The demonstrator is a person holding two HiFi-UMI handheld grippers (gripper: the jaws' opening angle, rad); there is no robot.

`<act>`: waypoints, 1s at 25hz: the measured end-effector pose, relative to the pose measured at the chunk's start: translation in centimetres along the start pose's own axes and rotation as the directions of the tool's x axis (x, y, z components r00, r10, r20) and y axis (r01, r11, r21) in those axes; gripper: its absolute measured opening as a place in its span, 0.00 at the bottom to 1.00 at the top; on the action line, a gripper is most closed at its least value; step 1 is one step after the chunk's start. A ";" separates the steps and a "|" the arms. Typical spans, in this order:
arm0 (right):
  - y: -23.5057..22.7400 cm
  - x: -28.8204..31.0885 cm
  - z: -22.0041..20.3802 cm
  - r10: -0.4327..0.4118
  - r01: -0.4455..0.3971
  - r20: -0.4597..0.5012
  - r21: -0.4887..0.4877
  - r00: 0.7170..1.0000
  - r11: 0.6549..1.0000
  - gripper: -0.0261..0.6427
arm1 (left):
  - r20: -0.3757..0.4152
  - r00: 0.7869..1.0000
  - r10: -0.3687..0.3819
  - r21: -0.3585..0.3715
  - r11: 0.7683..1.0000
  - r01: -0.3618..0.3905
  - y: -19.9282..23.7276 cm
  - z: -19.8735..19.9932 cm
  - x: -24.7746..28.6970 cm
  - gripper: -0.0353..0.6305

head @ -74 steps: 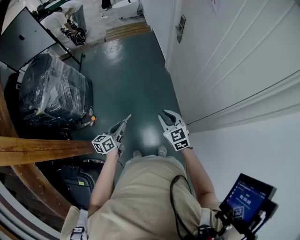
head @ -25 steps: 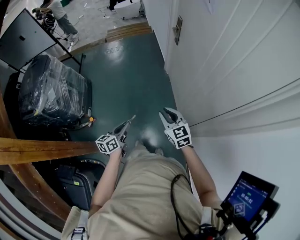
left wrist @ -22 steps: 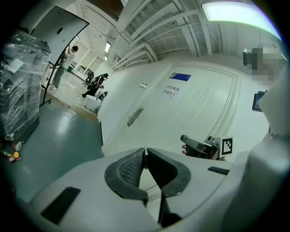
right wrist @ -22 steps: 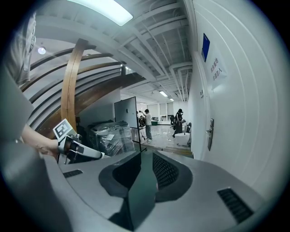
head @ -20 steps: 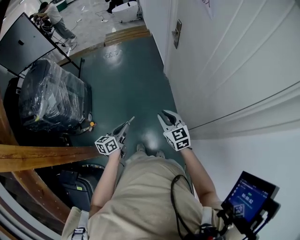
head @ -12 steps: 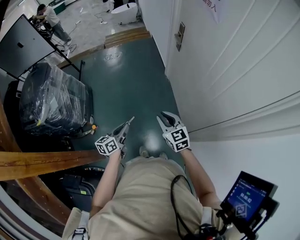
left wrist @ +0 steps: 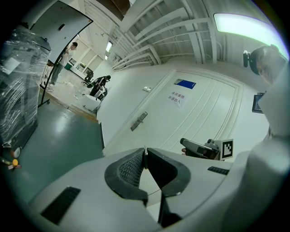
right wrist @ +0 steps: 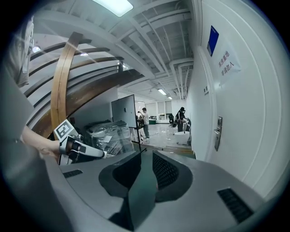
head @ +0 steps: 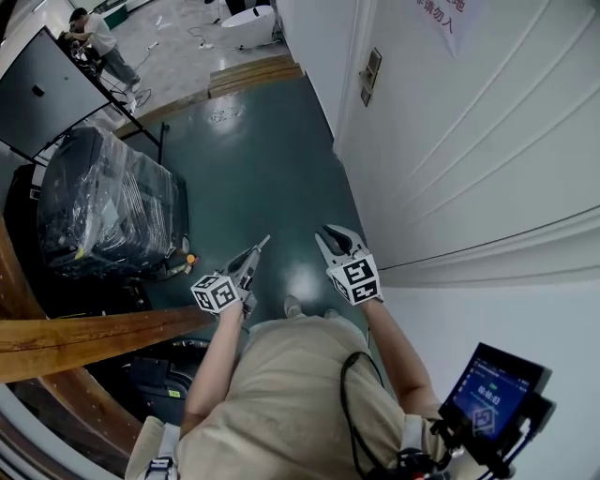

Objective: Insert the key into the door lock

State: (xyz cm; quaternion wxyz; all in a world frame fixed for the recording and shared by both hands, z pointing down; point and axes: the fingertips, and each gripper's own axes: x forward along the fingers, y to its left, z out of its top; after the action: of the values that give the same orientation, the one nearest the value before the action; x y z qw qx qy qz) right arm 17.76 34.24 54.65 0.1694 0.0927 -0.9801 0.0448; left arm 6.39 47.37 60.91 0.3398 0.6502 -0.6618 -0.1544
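Note:
The door lock plate (head: 370, 75) is fixed on the white door ahead on the right, well beyond both grippers; it also shows as a lock plate (left wrist: 139, 121) and a lock plate (right wrist: 219, 132). My left gripper (head: 255, 246) is held at waist height over the green floor. Its jaws are shut, and a thin metal sliver, seemingly the key (left wrist: 144, 147), is pinched at the left gripper's (left wrist: 145, 152) tips. My right gripper (head: 336, 239) is beside it, nearer the door. The right gripper (right wrist: 146, 156) stands open and empty.
A plastic-wrapped black case (head: 103, 202) stands on the left of the corridor, with a black board (head: 47, 89) behind it. A wooden beam (head: 94, 328) juts in at lower left. People (head: 94, 37) work at the far end. A paper sign (head: 441, 14) hangs on the door.
The person has walked forward along the corridor, carrying both grippers with them. The lock plate has come nearer and shifted right in the head view. Neither gripper's jaws have changed.

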 end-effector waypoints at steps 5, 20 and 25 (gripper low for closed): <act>1.3 2.6 0.4 0.009 -0.009 0.014 -0.006 1.000 1.000 0.17 | 0.004 1.000 -0.001 0.003 1.000 0.001 2.1 0.9 -0.4 0.10; -3.9 6.0 1.3 0.015 -0.015 0.001 0.008 1.000 1.000 0.17 | -0.002 1.000 0.014 -0.006 1.000 -0.014 3.7 3.5 4.8 0.10; -4.8 5.9 1.2 0.010 -0.010 0.002 0.019 1.000 1.000 0.17 | 0.001 1.000 -0.001 -0.008 1.000 0.001 3.4 3.4 5.7 0.10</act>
State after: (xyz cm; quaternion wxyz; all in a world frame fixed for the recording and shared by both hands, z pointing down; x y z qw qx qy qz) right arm 12.86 28.43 55.78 0.1674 0.0896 -0.9803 0.0549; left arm 2.03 41.40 62.07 0.3419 0.6492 -0.6609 -0.1575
